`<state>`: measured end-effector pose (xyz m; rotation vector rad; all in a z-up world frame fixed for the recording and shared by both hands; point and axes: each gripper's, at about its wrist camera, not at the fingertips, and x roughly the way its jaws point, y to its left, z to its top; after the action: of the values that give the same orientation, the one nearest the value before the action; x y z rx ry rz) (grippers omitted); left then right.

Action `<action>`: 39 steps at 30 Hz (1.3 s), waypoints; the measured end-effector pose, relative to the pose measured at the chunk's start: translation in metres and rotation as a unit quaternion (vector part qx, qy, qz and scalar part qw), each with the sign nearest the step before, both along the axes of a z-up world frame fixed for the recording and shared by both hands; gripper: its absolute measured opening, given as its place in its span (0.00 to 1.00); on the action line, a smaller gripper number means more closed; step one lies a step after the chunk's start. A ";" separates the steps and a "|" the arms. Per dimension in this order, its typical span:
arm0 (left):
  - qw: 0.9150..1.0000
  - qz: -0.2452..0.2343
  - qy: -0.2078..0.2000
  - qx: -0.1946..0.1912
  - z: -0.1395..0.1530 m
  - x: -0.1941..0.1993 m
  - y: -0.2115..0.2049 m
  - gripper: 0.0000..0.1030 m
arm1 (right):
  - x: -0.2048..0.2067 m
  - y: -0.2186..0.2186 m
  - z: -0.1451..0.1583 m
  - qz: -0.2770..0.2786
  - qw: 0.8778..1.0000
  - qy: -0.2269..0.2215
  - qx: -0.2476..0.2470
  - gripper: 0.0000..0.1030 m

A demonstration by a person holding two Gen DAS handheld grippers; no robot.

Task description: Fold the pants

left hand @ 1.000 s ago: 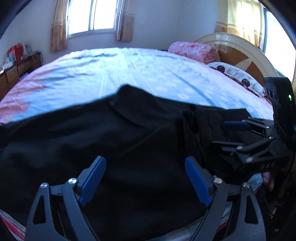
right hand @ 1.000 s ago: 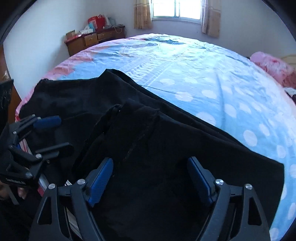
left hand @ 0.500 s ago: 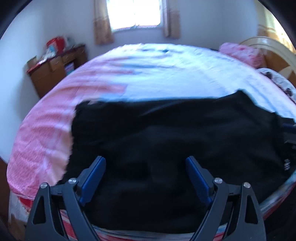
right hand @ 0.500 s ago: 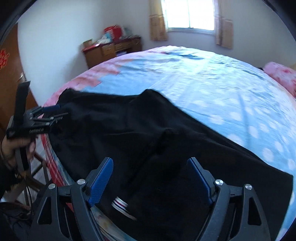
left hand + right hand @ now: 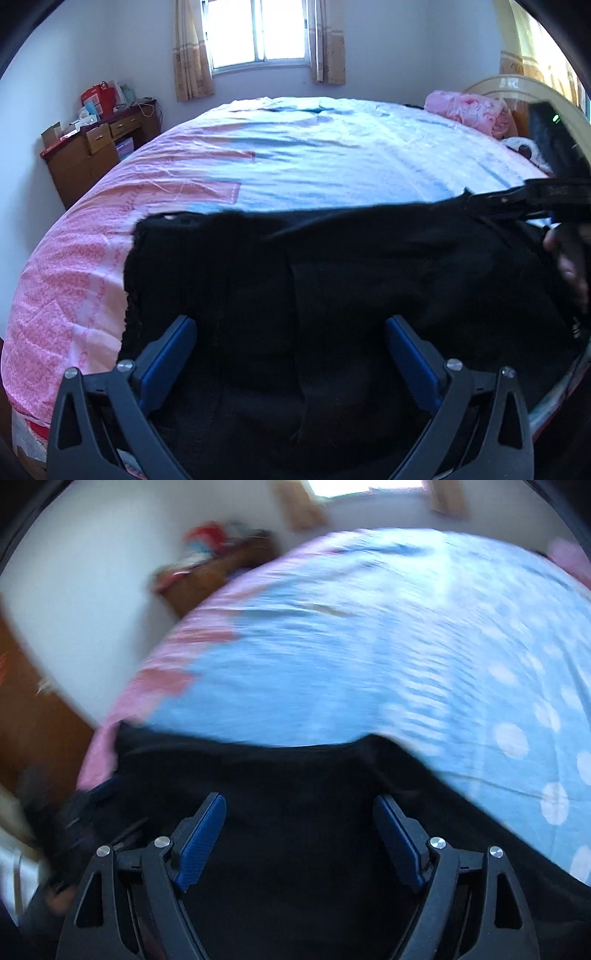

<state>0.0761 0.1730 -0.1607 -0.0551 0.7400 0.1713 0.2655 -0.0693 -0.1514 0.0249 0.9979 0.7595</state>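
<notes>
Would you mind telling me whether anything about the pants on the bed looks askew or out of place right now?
Nothing looks damaged or spilled. The black pants lie flat near the bed edge, their left end slightly ragged and rumpled rather than square. Both grippers are open above them.

Pants (image 5: pixel 332 295) on bed's (image 5: pixel 295 166) near edge

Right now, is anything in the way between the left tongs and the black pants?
No, nothing visible. The left tongs hang open right over the black pants on the bed, with only bare cloth between the fingers.
</notes>
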 end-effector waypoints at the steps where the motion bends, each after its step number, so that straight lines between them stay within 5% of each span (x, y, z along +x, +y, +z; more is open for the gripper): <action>1: 1.000 0.001 -0.013 -0.003 0.009 -0.008 0.004 0.99 | 0.002 -0.001 0.001 0.000 1.000 0.005 0.005 0.81; 6: 0.999 0.021 -0.032 0.008 0.028 -0.028 0.034 0.99 | -0.010 -0.006 0.016 -0.001 1.000 -0.006 0.009 0.81; 10: 0.997 0.029 0.014 -0.063 0.008 -0.013 0.080 0.93 | -0.037 -0.023 0.039 0.008 0.998 -0.034 0.053 0.81; 15: 0.986 0.015 0.028 -0.164 -0.008 0.005 0.108 0.85 | -0.082 -0.028 0.043 0.043 0.995 -0.068 0.050 0.81; 19: 0.988 -0.010 0.038 -0.152 -0.009 0.017 0.104 0.83 | -0.106 -0.032 0.034 0.058 0.994 -0.081 0.045 0.81; 24: 0.985 -0.029 0.056 -0.160 0.000 0.020 0.086 0.39 | -0.113 -0.036 0.018 0.052 0.996 -0.055 0.050 0.81; 27: 0.988 -0.029 0.056 -0.143 0.003 0.018 0.083 0.32 | -0.115 -0.041 0.016 0.039 0.996 -0.049 0.066 0.81; 30: 0.982 -0.007 0.038 -0.186 0.006 0.011 0.095 0.22 | -0.117 -0.045 0.018 0.032 0.995 -0.047 0.076 0.81; 39: 0.965 -0.005 -0.026 -0.262 0.054 -0.020 0.083 0.13 | -0.130 -0.096 0.029 -0.019 0.993 -0.068 0.098 0.81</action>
<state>0.0562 0.2564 -0.1065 -0.5588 0.7167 -0.0399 0.1354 -0.1657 -0.1226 0.1599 0.7887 0.8123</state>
